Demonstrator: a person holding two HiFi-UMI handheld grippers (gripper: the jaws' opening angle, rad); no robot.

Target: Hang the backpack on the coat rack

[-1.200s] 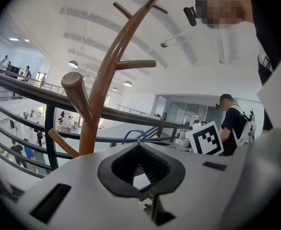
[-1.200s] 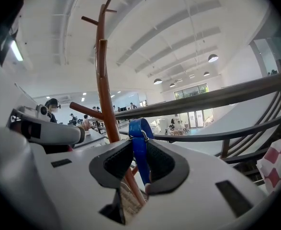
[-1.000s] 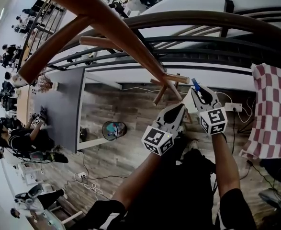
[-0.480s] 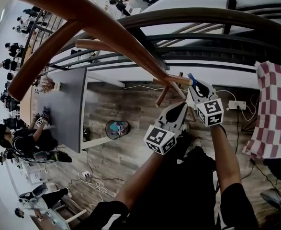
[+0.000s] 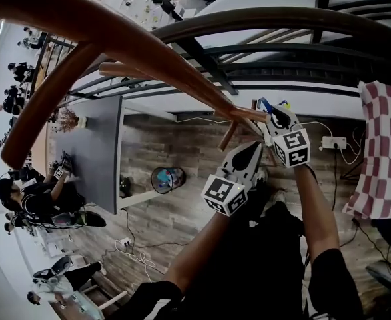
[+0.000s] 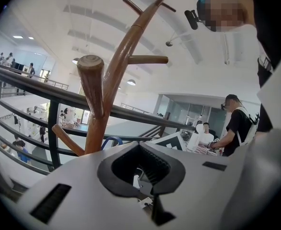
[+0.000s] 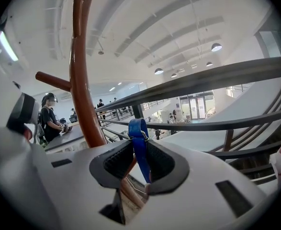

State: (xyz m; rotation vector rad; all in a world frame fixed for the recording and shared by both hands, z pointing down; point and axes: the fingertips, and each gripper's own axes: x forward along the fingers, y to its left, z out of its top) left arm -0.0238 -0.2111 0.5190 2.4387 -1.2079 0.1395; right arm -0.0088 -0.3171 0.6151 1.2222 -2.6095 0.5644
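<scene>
Holding the narrow blue webbing loop [image 7: 139, 133] clamped in your right tongs [image 7: 141, 166], left tongs [image 6: 142, 172] together and empty, you risk missing the brown wooden coat-rack peg [image 5: 243, 113].

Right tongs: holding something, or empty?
Holding: the right tongs are shut on a blue strap, its loop sticking up between them.

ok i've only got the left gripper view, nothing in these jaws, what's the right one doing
Observer: The right gripper has its jaws shut on a blue strap standing up between them.
Operator: near the rack
Observer: Yes, the head view shows it up at the tip of a low peg of the coat rack.
Operator: strap over the peg yet
Observer: Can't tell; the strap sits right by the peg's tip.
</scene>
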